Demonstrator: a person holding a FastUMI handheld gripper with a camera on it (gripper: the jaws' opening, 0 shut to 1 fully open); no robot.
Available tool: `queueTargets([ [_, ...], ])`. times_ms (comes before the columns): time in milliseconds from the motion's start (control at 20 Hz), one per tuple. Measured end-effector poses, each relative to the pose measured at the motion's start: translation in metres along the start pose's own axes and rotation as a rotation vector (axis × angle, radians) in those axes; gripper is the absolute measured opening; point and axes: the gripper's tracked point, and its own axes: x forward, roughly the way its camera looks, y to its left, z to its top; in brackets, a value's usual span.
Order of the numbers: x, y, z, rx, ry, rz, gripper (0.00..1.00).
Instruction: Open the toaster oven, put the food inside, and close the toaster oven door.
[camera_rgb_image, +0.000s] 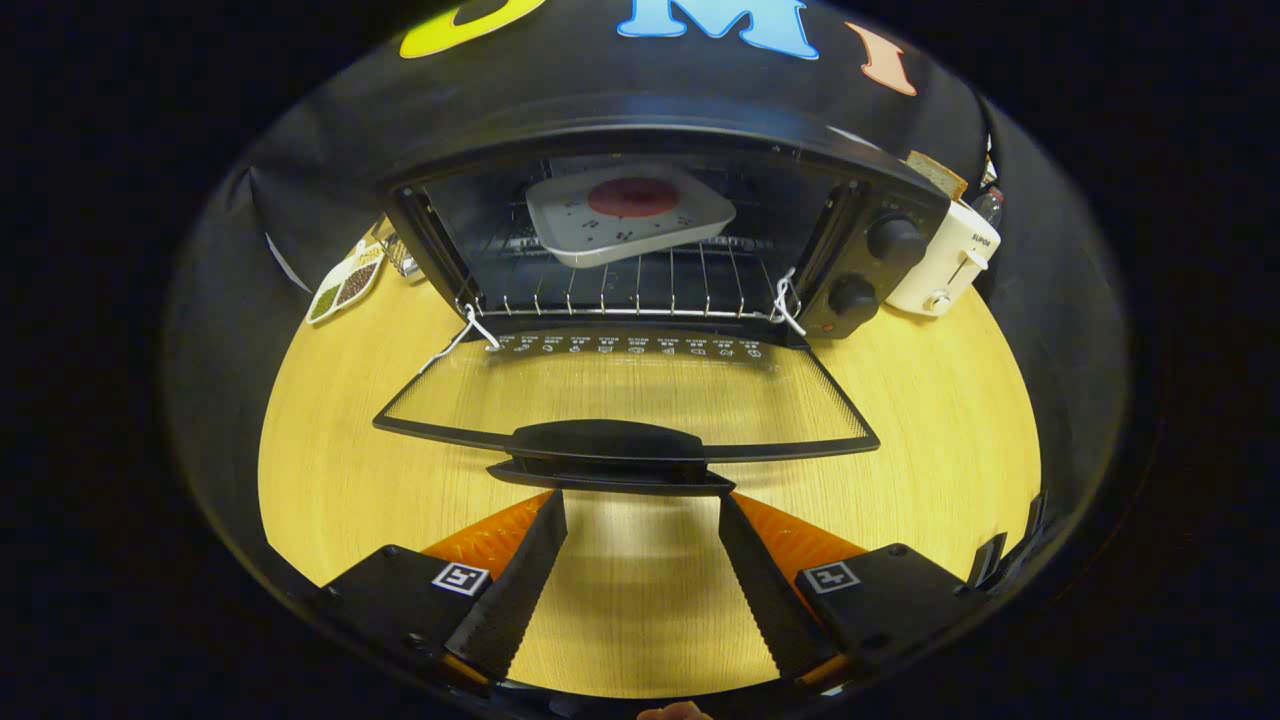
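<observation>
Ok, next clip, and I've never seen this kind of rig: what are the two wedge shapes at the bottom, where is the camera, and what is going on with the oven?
The camera rides on a hand-held two-finger gripper and looks forward along its fingers; those wedges are the fingers. They stand open with bare tabletop between them, holding nothing, their tips just under the handle of the folded-down glass door.

Ahead is a black toaster oven on a light wooden table. On its wire rack sits a white square tray with a round red piece of food, so the food is in and the door is not yet closed.

Right of the oven stands a white pop-up toaster holding a slice of bread. To the left lies a small dish of grains or seeds.
</observation>
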Motion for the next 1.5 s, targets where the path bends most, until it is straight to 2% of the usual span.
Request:
queueTargets([
  [350,-0.046,0.001,0.051,-0.060,-0.271,0.019,0.98],
  [550,-0.085,-0.014,0.096,-0.133,-0.455,0.016,0.98],
  [700,-0.136,-0.029,0.129,-0.193,-0.640,-0.008,0.98],
  [950,-0.214,-0.071,0.156,-0.152,-0.846,-0.026,0.98],
  [1100,-0.243,-0.114,0.149,-0.092,-0.904,-0.065,0.98],
  [1250,-0.261,-0.167,0.134,-0.049,-0.924,-0.150,0.98],
  [1500,-0.260,-0.220,0.109,0.028,-0.881,-0.241,0.98],
])
